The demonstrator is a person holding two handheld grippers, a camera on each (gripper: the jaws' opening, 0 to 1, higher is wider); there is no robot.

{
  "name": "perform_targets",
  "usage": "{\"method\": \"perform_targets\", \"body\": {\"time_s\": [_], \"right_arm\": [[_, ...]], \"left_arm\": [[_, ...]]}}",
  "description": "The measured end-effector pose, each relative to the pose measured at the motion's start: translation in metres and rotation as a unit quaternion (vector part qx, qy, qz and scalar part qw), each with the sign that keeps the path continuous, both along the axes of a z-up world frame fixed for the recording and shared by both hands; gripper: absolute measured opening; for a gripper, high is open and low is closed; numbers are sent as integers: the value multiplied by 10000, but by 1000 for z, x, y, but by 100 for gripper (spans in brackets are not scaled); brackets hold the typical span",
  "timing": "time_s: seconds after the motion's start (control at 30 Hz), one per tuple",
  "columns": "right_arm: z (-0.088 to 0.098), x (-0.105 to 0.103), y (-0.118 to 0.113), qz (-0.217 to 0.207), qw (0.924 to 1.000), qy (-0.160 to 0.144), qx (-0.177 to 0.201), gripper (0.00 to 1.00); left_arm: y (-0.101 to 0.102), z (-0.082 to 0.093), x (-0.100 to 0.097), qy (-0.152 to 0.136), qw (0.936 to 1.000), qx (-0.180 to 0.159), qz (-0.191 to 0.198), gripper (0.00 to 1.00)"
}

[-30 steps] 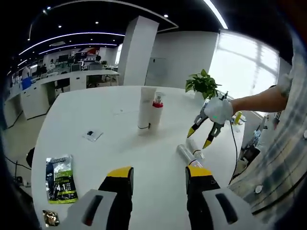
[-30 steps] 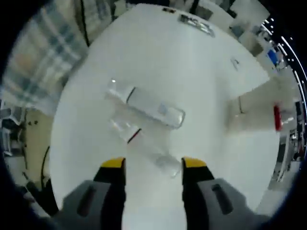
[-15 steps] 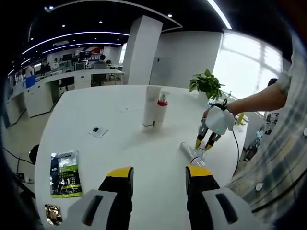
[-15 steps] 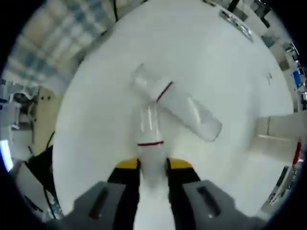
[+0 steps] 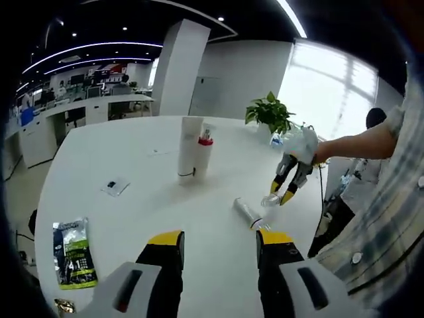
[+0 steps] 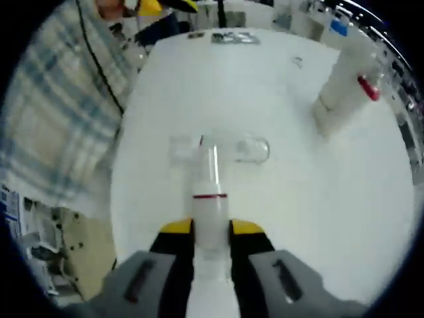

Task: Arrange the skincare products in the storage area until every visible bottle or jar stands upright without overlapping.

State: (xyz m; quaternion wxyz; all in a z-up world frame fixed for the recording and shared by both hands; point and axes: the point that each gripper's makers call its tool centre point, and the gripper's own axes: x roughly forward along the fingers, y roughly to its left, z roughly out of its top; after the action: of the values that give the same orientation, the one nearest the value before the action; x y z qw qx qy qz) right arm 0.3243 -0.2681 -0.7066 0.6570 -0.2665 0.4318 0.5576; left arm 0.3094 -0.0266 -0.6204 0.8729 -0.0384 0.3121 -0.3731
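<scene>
An open-plan office with a white column and bright windows, and out front a big round white table (image 5: 132, 165). In the left gripper view, the left gripper (image 5: 217, 240) hovers low over the near edge, yellow-tipped jaws standing well apart with nothing between them. Across the table the right gripper (image 5: 283, 192) comes in from a person's arm, and its jaws are clamped on a clear bottle (image 5: 270, 198), lifted off the surface. The right gripper view shows that grip up close: the clear bottle (image 6: 211, 199) is a transparent cylinder with a thin red band around it, pinched between the yellow tips. Just beyond it a second clear bottle (image 6: 222, 150) lies on its side on the table, also with a small red line near one end. Further off, a tall white tube (image 5: 188, 151) stands upright, touching a shorter white bottle with a red collar (image 5: 204, 154). A potted green plant (image 5: 269, 114) sits at the far edge. Near left, a green-and-black packet (image 5: 72, 252) lies flat; its printing is too small to read. No readable labels on any bottle.
</scene>
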Motion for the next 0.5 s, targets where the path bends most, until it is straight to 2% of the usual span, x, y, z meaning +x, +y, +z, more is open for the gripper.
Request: {"method": "perform_targets", "body": {"time_s": [0.03, 0.1, 0.17, 0.2, 0.23, 0.33, 0.4, 0.47, 0.5], "right_arm": [[5, 1, 2, -203, 9996, 7, 188, 17], [21, 2, 12, -821, 9933, 139, 804, 17], [39, 0, 29, -1346, 9785, 333, 1525, 17], [51, 0, 40, -1577, 9670, 418, 1956, 17], [54, -1, 44, -1636, 9632, 435, 2089, 17], [78, -7, 75, -1980, 9306, 769, 2981, 17], [89, -11, 92, -1975, 9174, 918, 3331, 17], [106, -16, 114, -1943, 8977, 1139, 3788, 17], [113, -19, 123, -1842, 8885, 1236, 4018, 17]], "left_arm": [[-4, 2, 2, -10, 10000, -27, -67, 45], [-11, 6, 5, 2, 9997, -157, -189, 45], [-19, 13, 6, 25, 9990, -318, -297, 45], [-21, 15, 7, 30, 9987, -379, -340, 45], [-24, 18, 7, 30, 9983, -444, -381, 45], [-38, 29, 4, 156, 9950, -817, -551, 45], [-49, 39, 1, 233, 9911, -1114, -694, 45], [-58, 49, -1, 318, 9855, -1452, -815, 46], [-59, 51, -2, 338, 9844, -1512, -837, 46]]}}
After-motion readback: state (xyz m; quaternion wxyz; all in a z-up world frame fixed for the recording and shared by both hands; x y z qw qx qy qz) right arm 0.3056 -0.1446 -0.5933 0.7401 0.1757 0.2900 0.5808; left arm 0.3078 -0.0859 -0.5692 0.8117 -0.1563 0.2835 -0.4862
